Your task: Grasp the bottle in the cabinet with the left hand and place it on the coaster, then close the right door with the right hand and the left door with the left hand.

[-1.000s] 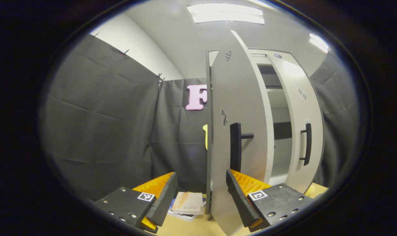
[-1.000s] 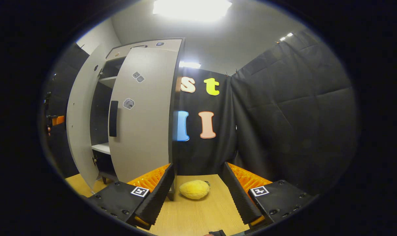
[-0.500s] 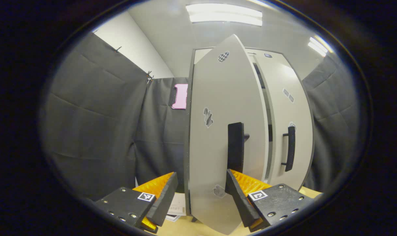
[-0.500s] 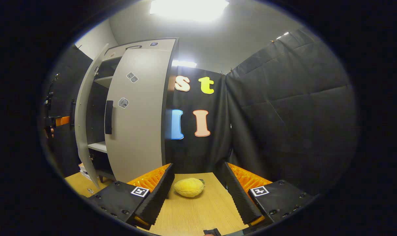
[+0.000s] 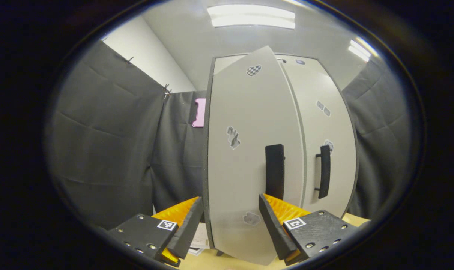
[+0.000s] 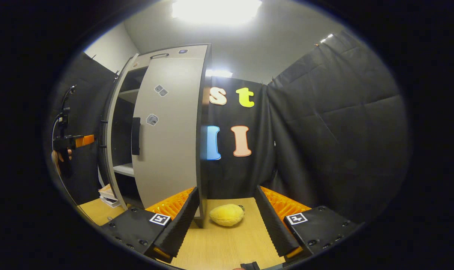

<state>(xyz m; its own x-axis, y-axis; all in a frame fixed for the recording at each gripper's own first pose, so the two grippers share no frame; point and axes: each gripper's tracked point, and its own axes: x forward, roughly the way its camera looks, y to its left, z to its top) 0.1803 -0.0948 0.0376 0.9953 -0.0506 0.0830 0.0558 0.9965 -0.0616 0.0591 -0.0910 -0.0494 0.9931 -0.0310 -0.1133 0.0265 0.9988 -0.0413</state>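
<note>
The grey cabinet's left door (image 5: 245,157) stands almost shut right in front of my left gripper (image 5: 230,225). That gripper is open, its fingers on either side of the door's lower face, just below the black handle (image 5: 274,170). The right door (image 5: 324,123) lies flat against the cabinet, its handle (image 5: 324,171) beside the seam. In the right gripper view the left door (image 6: 108,150) shows edge-on, with a narrow gap and shelves (image 6: 124,169) behind it. The left gripper (image 6: 85,140) is level with that door, held by a hand (image 6: 58,157). My right gripper (image 6: 227,225) hangs open over the table.
A yellow plush toy (image 6: 227,215) lies on the wooden table (image 6: 227,247) between my right gripper's fingers, farther off. A stack of books (image 6: 107,194) sits at the cabinet's left foot. Black cloth walls close in behind and on both sides.
The left door has swung from half open to almost shut, and the gap showing the shelves has narrowed. The right gripper has barely moved.
</note>
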